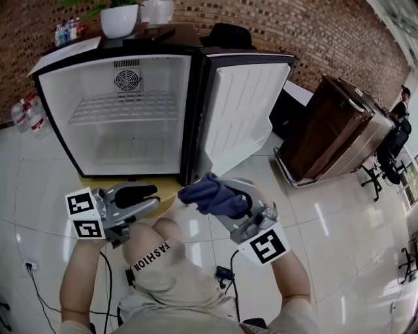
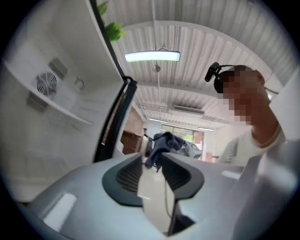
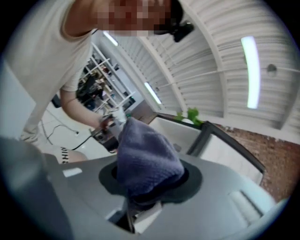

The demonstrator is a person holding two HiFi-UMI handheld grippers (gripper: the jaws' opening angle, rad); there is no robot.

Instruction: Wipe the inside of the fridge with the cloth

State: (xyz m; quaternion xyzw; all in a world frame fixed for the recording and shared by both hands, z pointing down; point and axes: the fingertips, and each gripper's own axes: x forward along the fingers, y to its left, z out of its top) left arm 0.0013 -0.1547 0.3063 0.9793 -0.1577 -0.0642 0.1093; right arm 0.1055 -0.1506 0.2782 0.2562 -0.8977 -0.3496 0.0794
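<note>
A small fridge [image 1: 46, 85] stands open in front of me, white inside, with a wire shelf [image 1: 124, 107] and a round fan grille [image 1: 127, 80] on its back wall. Its door [image 1: 245, 111] swings out to the right. A dark blue cloth [image 1: 208, 194] is bunched in my right gripper [image 1: 227, 202], which is shut on the cloth [image 3: 145, 159] below the door's lower edge. My left gripper [image 1: 153, 196] hangs in front of the fridge's bottom edge, open, with nothing between its black jaws [image 2: 152, 173]. Both grippers are outside the fridge.
A brown wooden cabinet [image 1: 333, 127] on a wheeled frame stands at the right. Water bottles [image 1: 32, 114] sit left of the fridge, a white plant pot [image 1: 119, 19] on top. Cables [image 1: 108, 280] trail over the glossy tile floor by my knee [image 1: 157, 251].
</note>
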